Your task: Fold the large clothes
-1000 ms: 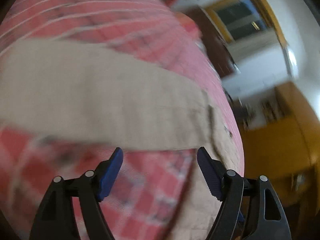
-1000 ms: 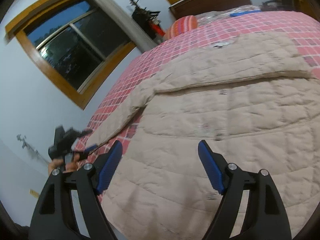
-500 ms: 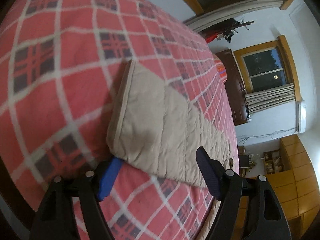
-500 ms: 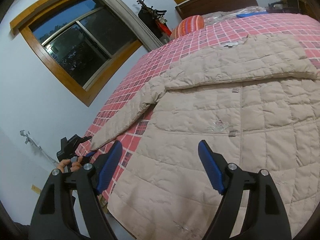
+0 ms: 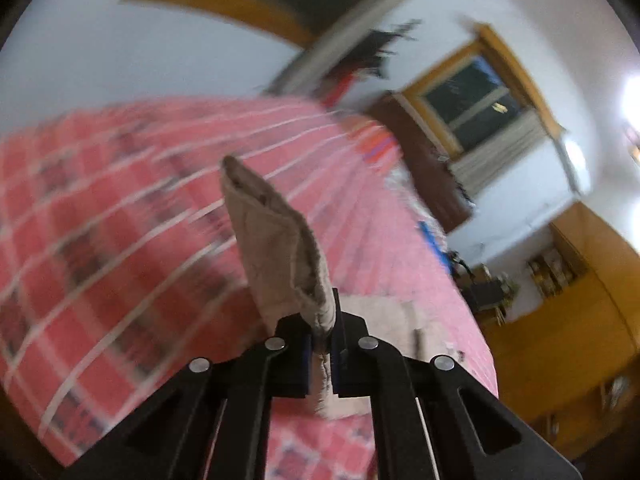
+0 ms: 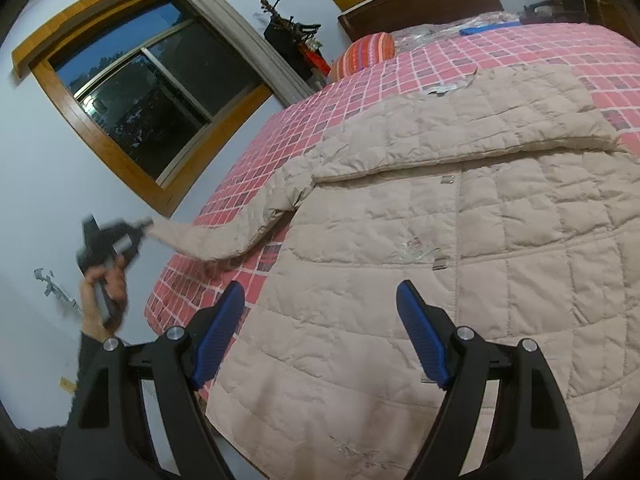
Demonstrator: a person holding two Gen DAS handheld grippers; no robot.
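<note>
indoor artificial light, moderately dim; dark panes in the wood-framed window [image 6: 156, 108]. left wrist view: heavy motion blur across the red checked bedspread [image 5: 100, 240], glare at right edge. right wrist view: sharp, soft shadows. both show fisheye curvature and black corner vignetting.

Left wrist view sits low at the bed [image 5: 120, 240] edge, facing across it, blurred, probably tilted. Right wrist view looks down from higher, nearby. Both share bed and windowed wall.

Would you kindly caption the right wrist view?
Open right tongs hover over a beige quilted coat; left tongs lift its sleeve.
</note>
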